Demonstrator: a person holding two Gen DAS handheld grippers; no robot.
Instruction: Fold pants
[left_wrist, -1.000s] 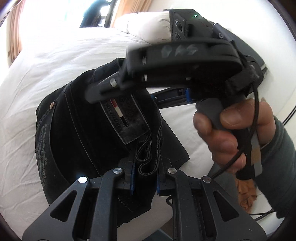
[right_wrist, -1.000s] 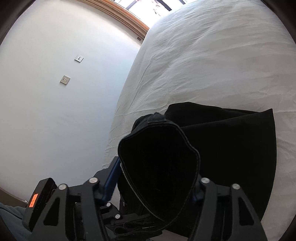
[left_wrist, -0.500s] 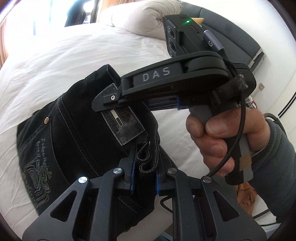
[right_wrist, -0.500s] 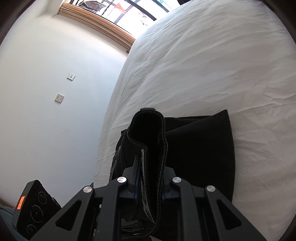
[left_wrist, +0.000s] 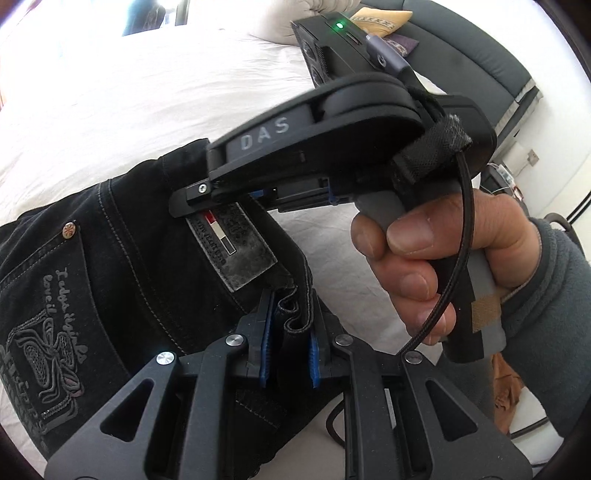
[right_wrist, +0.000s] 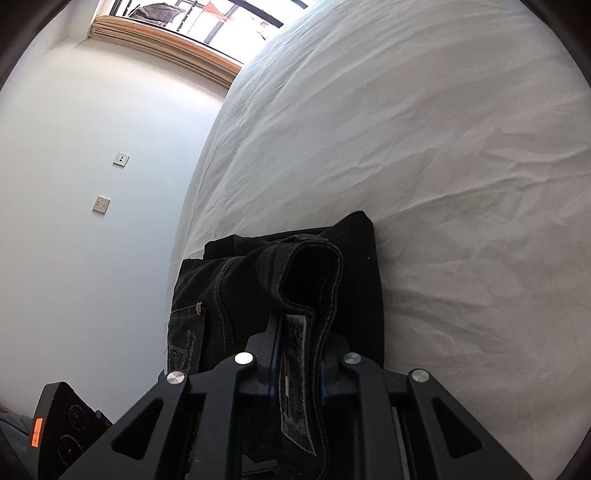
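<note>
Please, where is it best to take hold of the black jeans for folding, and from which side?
The thick waistband, from its open edge above: it stands up stiff off the jeans. Both claws, left and right, grip it so.

- You have black denim pants (left_wrist: 122, 258) with pale grey stitching, grey embroidered script and a grey patch striped red, white and black.
- Your white wrinkled bed sheet (right_wrist: 424, 166) is plain.
- Your black gripper frames carry blue pads (left_wrist: 266, 354).
</note>
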